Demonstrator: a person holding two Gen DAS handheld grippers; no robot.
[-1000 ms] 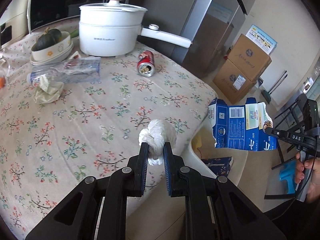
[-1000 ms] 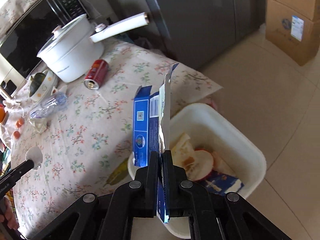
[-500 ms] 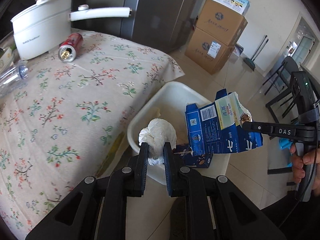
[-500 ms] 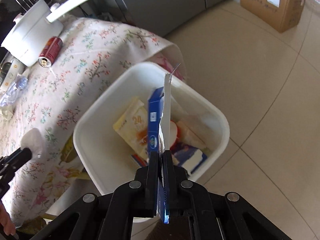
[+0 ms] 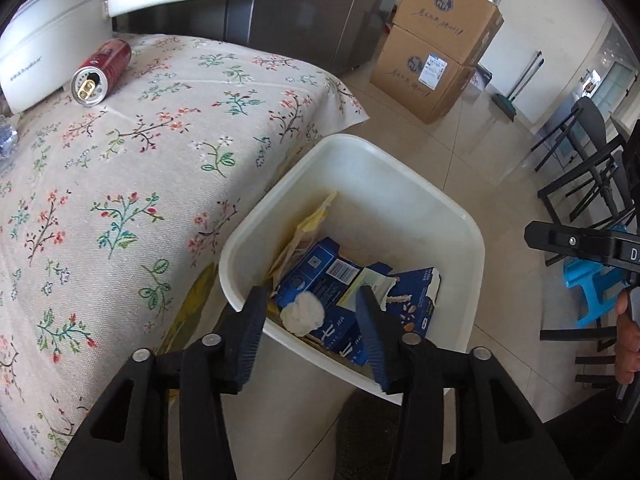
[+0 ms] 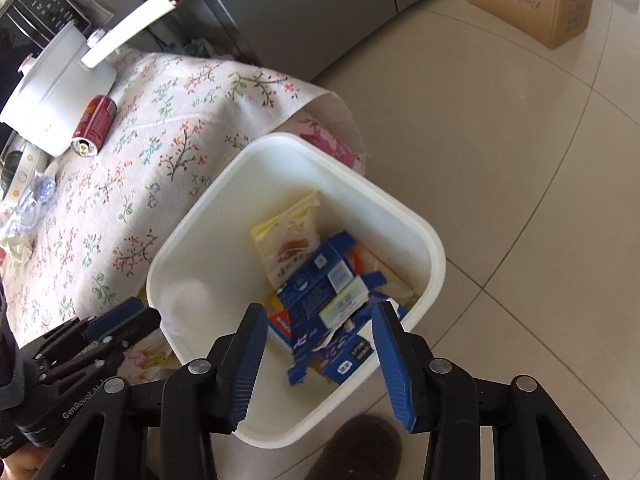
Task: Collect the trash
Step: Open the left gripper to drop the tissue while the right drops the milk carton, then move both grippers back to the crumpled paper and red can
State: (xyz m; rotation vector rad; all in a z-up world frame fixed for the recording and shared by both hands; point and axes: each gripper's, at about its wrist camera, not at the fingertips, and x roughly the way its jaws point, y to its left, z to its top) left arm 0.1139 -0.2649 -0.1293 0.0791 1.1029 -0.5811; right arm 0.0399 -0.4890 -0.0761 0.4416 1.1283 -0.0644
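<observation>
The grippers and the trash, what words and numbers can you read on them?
"GenRobot.AI": left gripper body, last letters partly cut off.
"24": yellow packet in the white bin.
"D": right gripper, rest cut off.
Blue cartons, cardboard boxes, white pot: print too small or blurred.

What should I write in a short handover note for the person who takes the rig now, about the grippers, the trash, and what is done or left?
Left gripper: open, empty, above the white bin.
Right gripper: open, empty, above the same bin.
Done: the white tissue ball and the torn blue carton are in the bin, with older wrappers.
Left: the red can lies on its side on the floral tablecloth beside the white pot; a clear plastic bottle and crumpled paper lie farther along the table.
</observation>
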